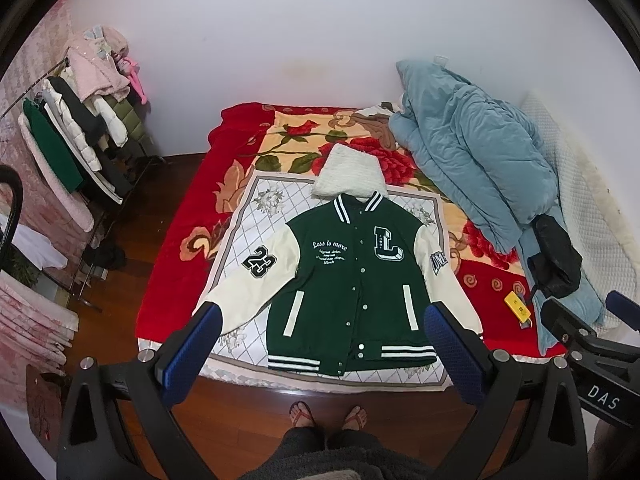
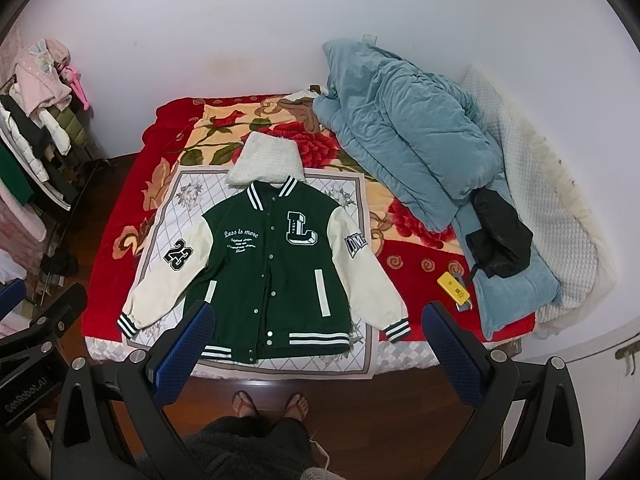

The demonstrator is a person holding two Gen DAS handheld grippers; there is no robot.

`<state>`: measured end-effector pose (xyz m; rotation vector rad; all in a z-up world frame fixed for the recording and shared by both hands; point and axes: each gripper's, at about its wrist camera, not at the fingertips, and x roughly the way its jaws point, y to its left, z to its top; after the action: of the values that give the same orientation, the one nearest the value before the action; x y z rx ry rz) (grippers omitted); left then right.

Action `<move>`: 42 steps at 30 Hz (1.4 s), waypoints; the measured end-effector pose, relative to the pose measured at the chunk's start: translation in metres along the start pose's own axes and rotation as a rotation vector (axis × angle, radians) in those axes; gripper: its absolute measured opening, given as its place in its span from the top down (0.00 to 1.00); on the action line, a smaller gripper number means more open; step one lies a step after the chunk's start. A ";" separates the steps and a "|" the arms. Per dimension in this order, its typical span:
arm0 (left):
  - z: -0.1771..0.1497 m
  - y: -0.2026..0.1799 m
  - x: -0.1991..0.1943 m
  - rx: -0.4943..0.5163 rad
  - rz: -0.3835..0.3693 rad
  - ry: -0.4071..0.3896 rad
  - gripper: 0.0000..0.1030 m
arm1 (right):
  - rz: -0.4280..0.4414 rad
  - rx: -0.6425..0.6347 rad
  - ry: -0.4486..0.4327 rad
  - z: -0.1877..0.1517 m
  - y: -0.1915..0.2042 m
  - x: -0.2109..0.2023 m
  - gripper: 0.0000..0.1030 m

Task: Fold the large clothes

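A green varsity jacket (image 1: 352, 280) with cream sleeves is lying flat and face up on a white quilted mat (image 1: 248, 216) spread over a red floral blanket (image 1: 176, 240) on a bed, its snaps done up, its sleeves angling outward and its white hood (image 1: 350, 176) lying beyond the collar. Seen from the left wrist camera, the left gripper (image 1: 326, 354) is hovering above the near edge of the bed with its blue-padded fingers (image 1: 192, 350) standing wide apart and holding nothing; the jacket's striped hem is showing between the fingers, and the sleeve bearing the number 23 is running out toward the left finger. From the right wrist camera, the right gripper (image 2: 322, 350) is likewise hanging over the bed's near edge, its fingers (image 2: 454, 354) spread wide and empty, with the jacket's hem lying between them and just ahead of the left finger, and the striped cuff of the other sleeve sitting between the fingers, closer to the right one. Beyond the right finger a yellow device (image 2: 453, 287) is resting on the blanket beside a rumpled blue duvet (image 2: 404, 132), on which a black bag (image 2: 500, 236) is sitting. Far off past the left finger a clothes rack (image 1: 76, 136) is standing by the wall. The person's sandalled feet (image 1: 328, 416) are showing on the wooden floor (image 1: 248, 412) below the fingers.
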<state>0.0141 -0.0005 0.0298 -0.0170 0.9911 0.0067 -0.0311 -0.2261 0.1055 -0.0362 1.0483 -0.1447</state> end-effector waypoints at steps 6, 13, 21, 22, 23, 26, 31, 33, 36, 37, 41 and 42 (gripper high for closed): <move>0.007 0.007 0.065 0.036 0.088 -0.080 0.00 | 0.006 0.087 0.015 0.001 -0.016 0.050 0.00; 0.007 0.010 0.192 0.084 0.231 -0.011 0.00 | -0.029 0.281 0.159 -0.019 -0.078 0.190 0.08; -0.010 -0.032 0.319 0.069 0.345 0.105 0.00 | -0.074 0.415 0.380 -0.054 -0.212 0.407 0.09; -0.015 -0.043 0.338 0.074 0.361 0.120 0.00 | -0.062 0.443 0.404 -0.062 -0.231 0.436 0.09; -0.017 -0.051 0.353 0.080 0.375 0.134 0.00 | -0.044 0.485 0.426 -0.073 -0.251 0.467 0.09; -0.029 -0.072 0.405 0.065 0.409 0.206 0.00 | 0.029 0.662 0.519 -0.120 -0.299 0.557 0.09; -0.055 -0.106 0.485 0.072 0.432 0.331 0.00 | 0.058 0.911 0.679 -0.218 -0.333 0.666 0.09; -0.064 -0.123 0.512 0.101 0.423 0.363 0.00 | 0.059 0.956 0.676 -0.240 -0.335 0.690 0.09; -0.068 -0.151 0.540 0.157 0.394 0.381 0.00 | 0.080 0.987 0.705 -0.253 -0.334 0.723 0.17; -0.068 -0.161 0.546 0.183 0.379 0.373 0.00 | 0.086 0.994 0.691 -0.252 -0.333 0.725 0.39; -0.060 -0.202 0.553 0.255 0.300 0.343 0.00 | 0.058 0.918 0.552 -0.219 -0.340 0.696 0.76; -0.057 -0.216 0.552 0.273 0.265 0.336 0.00 | 0.027 0.894 0.505 -0.208 -0.347 0.685 0.77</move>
<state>0.2722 -0.2183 -0.4609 0.3735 1.3175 0.1144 0.0894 -0.6549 -0.5541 0.8611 1.4022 -0.6090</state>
